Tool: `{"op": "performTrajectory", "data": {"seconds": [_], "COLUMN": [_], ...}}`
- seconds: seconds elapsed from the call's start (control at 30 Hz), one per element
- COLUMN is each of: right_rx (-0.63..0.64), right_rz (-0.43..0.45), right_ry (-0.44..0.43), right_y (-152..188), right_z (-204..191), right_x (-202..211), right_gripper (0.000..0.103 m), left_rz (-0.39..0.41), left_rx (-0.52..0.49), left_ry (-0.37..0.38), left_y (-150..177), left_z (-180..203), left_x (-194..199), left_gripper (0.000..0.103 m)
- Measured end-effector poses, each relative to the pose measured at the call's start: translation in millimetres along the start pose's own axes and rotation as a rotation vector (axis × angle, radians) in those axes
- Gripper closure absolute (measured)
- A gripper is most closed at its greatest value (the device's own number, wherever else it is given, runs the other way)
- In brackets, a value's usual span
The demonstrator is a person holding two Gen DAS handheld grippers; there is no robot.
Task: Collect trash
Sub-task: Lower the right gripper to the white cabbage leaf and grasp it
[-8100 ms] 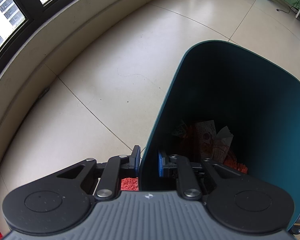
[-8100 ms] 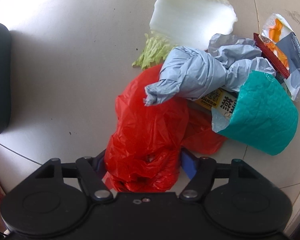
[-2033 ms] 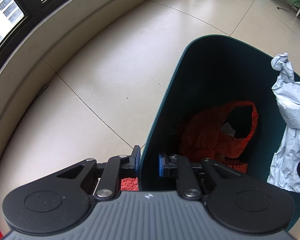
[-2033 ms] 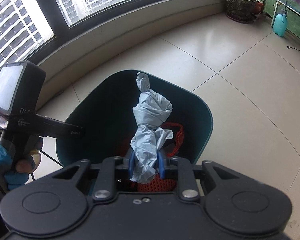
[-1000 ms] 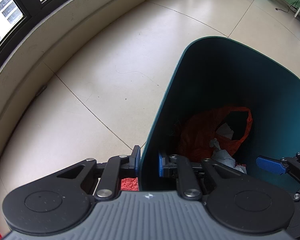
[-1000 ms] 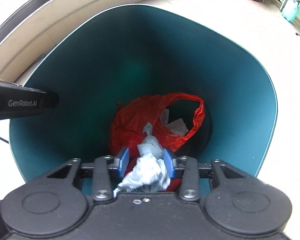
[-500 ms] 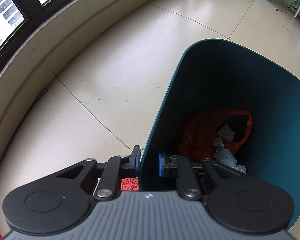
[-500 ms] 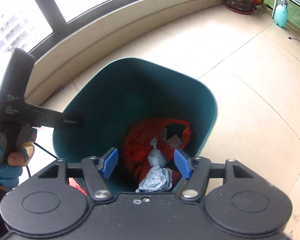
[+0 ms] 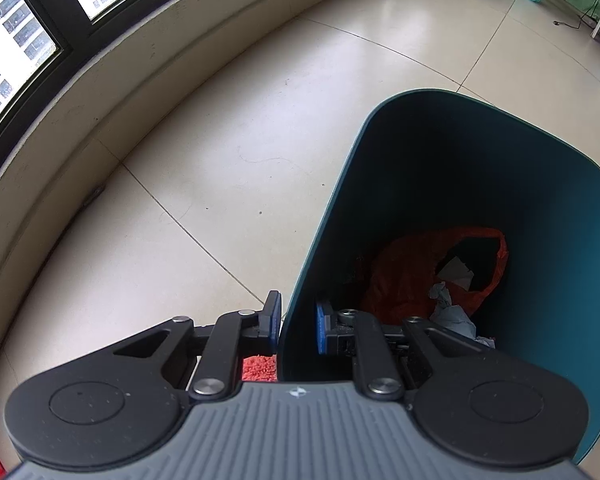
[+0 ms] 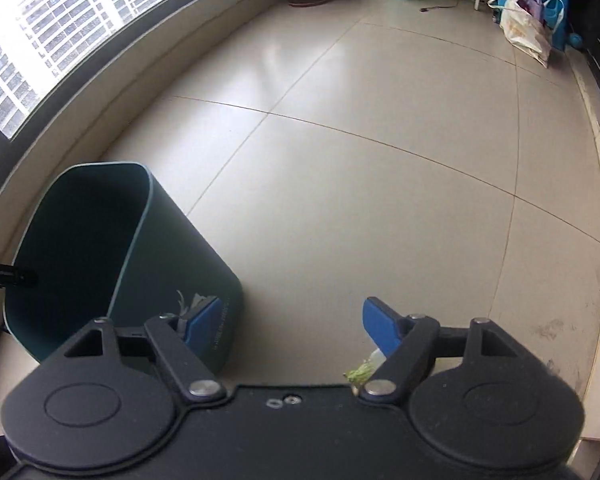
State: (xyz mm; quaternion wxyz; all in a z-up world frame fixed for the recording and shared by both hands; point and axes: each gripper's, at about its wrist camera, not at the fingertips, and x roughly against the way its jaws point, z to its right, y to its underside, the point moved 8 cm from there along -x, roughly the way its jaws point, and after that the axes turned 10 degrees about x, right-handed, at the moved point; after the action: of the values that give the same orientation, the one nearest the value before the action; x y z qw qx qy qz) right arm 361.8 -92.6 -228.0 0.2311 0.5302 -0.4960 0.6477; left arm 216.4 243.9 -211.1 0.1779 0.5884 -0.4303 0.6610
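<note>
At the near rim of the teal bin, left tongs pinched on the wall, one blue pad outside, one inside. Down in the bin, a red plastic bag with crumpled grey paper beside it. Over the tiled floor, right tongs just spreading wider, nothing between the pads, bin to their left, a green leaf scrap under the right finger.
</note>
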Motion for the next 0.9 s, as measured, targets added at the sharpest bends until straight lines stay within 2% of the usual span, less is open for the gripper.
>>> {"op": "performTrajectory", "data": {"seconds": [0.17, 0.33, 0.47, 0.57, 0.7, 0.8, 0.9], "right_rx": [-0.053, -0.008, -0.029, -0.034, -0.116, -0.159, -0.217], "right_rz": [-0.087, -0.177, -0.256, -0.295, -0.319, -0.317, -0.305], "right_ry": [0.085, 0.111, 0.151, 0.199, 0.172, 0.145, 0.12], "right_y": [31, 68, 91, 104, 126, 130, 132], "right_z": [46, 73, 99, 112, 124, 121, 120], "right_x": [-45, -82, -119, -144, -167, -185, -194], "right_gripper": [0.027, 0.027, 0.027, 0.033, 0.042, 0.052, 0.056], "left_rz": [-0.001, -0.007, -0.021, -0.017, -0.021, -0.021, -0.023], "left_rx": [0.0, -0.007, -0.007, -0.018, -0.03, -0.035, -0.042], "left_ry": [-0.002, -0.012, -0.019, -0.028, -0.035, -0.037, -0.045], "left_y": [0, 1, 2, 2, 5, 6, 6], "left_z": [0, 0, 0, 2, 2, 3, 7], "left_x": [0, -3, -9, -10, -12, -13, -18], "left_gripper": [0.086, 0.086, 0.086, 0.086, 0.086, 0.086, 0.086]}}
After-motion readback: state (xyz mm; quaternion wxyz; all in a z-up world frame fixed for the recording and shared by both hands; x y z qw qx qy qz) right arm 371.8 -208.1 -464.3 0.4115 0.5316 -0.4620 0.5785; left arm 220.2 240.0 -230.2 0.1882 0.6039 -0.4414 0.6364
